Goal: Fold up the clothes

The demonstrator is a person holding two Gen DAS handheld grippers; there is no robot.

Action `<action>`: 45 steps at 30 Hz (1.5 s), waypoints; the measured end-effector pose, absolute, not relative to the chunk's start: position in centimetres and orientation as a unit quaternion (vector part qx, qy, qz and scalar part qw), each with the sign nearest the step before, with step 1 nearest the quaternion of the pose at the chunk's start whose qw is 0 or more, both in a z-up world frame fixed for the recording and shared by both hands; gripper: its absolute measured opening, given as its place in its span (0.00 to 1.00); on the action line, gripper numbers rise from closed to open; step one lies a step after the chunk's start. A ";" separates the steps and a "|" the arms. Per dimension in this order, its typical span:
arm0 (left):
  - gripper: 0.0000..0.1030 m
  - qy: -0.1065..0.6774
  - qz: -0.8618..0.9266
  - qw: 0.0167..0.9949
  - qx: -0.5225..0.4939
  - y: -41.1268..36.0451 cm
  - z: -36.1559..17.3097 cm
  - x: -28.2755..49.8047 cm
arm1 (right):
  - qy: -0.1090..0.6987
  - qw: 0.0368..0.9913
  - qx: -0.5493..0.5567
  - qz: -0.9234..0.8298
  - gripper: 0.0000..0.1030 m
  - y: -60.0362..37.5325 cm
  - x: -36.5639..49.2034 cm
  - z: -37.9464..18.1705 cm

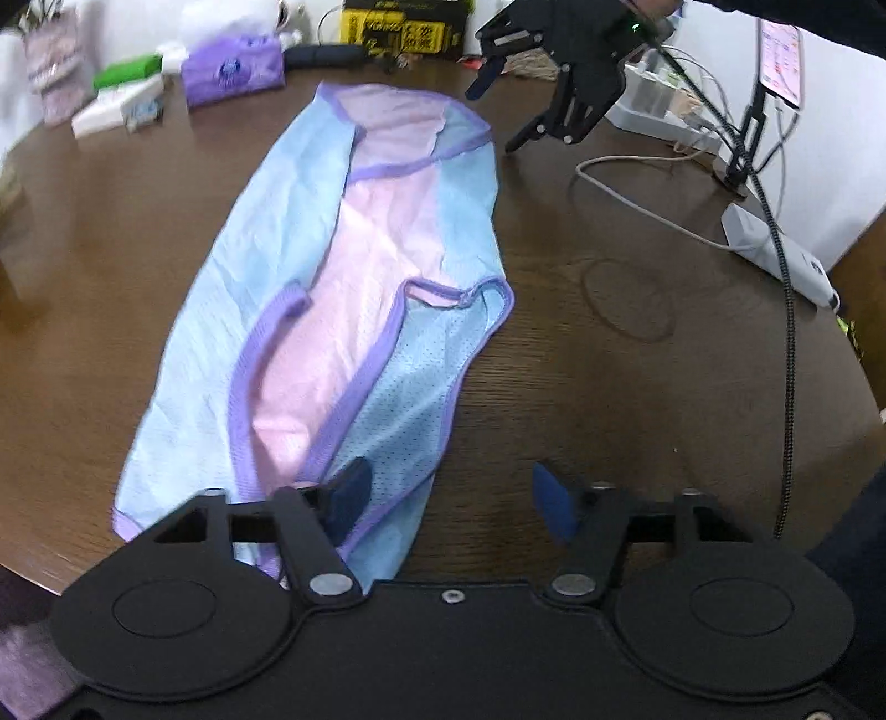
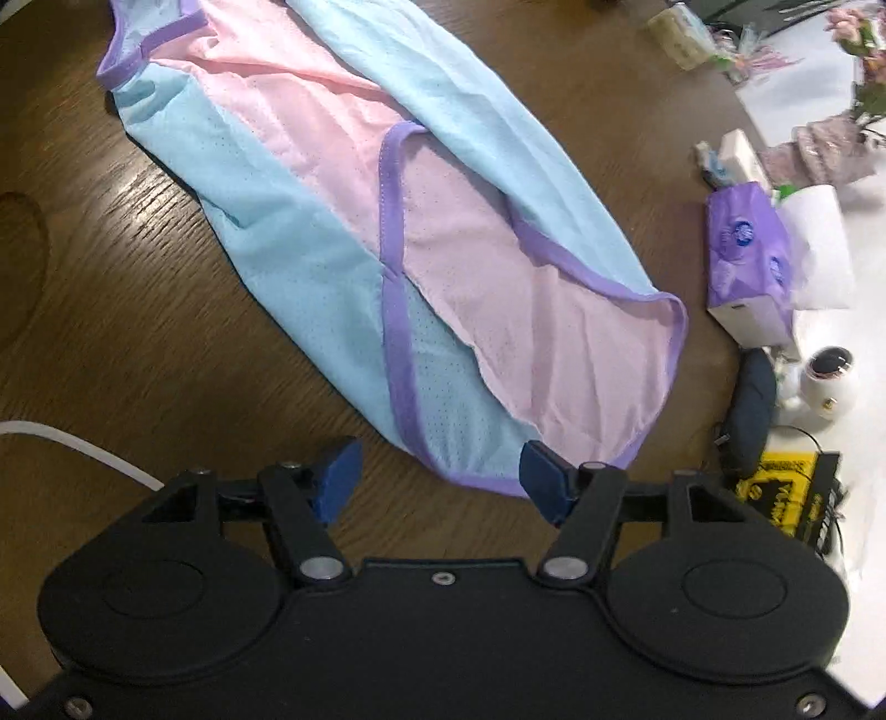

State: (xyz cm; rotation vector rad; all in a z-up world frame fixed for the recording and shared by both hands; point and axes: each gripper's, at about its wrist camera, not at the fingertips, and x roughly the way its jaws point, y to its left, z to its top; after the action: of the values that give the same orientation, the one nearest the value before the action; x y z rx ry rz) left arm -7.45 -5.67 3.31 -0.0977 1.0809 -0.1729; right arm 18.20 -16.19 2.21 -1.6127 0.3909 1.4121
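Note:
A light blue and pink sleeveless top with purple trim lies lengthwise on the brown wooden table, its sides folded inward. My left gripper is open at the near end; its left finger hovers over the blue edge and its right finger is over bare wood. The right gripper hangs open above the table by the far right corner of the top. In the right wrist view the same top stretches away, and my right gripper is open with the purple-trimmed hem just ahead of its fingers.
A purple tissue pack, small boxes and a yellow-and-black box line the far edge. A power strip, cables and a phone on a stand sit at the right. A white cable crosses the wood.

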 end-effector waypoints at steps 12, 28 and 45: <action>0.01 0.509 -0.030 0.851 -0.131 -1.5 2.7 -8.9 | 0.231 0.431 -0.629 0.605 0.04 -12.9 20.2 4.1; 0.34 0.494 0.038 0.828 -0.264 6.1 5.4 -10.0 | 0.122 0.511 -0.646 0.554 0.81 -2.4 21.7 4.9; 0.68 0.435 0.001 0.889 -0.146 7.7 7.3 -2.5 | 0.416 0.763 -0.225 0.440 0.80 -8.2 18.6 5.9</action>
State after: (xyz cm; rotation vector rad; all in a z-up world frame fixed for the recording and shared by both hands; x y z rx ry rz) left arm -2.52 7.72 7.30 -0.3027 0.9035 0.0018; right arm 18.60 -8.20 5.86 -0.4898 0.9057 0.9570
